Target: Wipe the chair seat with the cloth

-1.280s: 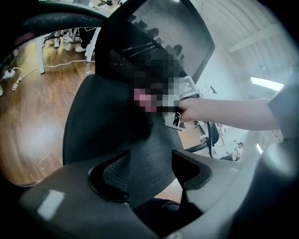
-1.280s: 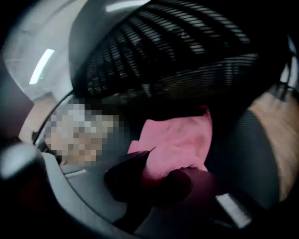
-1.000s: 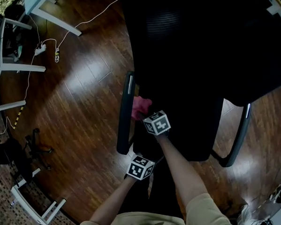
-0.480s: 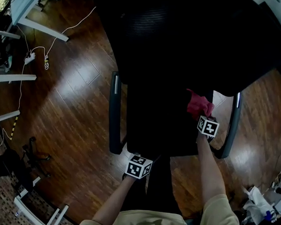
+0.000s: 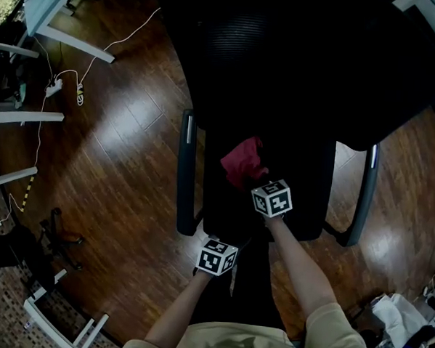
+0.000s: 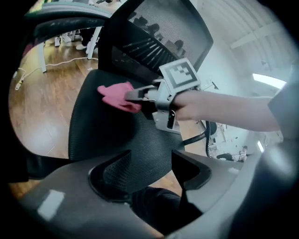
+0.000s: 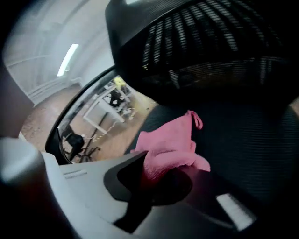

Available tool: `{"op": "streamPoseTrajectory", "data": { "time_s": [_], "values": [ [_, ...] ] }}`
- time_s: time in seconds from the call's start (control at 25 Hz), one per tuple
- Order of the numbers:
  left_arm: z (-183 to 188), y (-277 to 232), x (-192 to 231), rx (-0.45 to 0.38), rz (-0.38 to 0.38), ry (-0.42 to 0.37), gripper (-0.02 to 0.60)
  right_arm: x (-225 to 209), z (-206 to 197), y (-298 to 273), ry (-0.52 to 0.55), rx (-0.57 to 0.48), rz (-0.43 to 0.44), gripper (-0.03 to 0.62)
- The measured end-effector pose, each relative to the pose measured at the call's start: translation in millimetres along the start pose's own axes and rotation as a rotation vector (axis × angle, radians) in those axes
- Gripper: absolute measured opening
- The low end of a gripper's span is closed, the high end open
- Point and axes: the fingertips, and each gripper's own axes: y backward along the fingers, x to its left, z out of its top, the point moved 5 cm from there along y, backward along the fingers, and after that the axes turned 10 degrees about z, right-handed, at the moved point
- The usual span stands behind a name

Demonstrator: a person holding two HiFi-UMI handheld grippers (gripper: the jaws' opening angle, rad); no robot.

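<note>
pink cloth on chair seat, pinched in right gripper, left gripper agape, holding nothing

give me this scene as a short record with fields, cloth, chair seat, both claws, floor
cloth: pink cloth, bunched, lying on the seat a little left of centre in the head view
seat: black mesh chair seat, otherwise bare
right claw: right claw shut on the cloth, holding it against the seat
left claw: left claw open, jaws apart, the seat's front edge reaching between them
floor: dark wood floor around the chair
</note>
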Motion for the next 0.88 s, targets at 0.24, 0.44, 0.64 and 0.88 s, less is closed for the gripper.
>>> {"op": "streamPoseTrajectory", "data": {
  "time_s": [0.24, 0.44, 0.64, 0.88],
  "values": [
    [-11.9, 12.7, 20.1, 0.01, 0.05, 0.011, 0.262, 70.8, -11.3, -102.4, 0.112, 0.157, 0.187, 0.015],
    [-18.0, 7.8, 23.4, 0.018, 0.044, 0.017, 0.261, -11.2, -40.4, -28.8, 0.078, 0.108, -0.1, 0.015],
    [-18.0, -1.3, -5.0, 0.011, -0.01, 0.049, 0.259, -131.1, -86.0, 155.2, -0.224, 0.023, -0.59, 0.014],
    [-25.2, -8.3, -30.1, 0.029, -0.047, 0.026, 0.259, -149.6, -102.2, 196.7, -0.226, 0.077, -0.685, 0.014]
  ]
}}
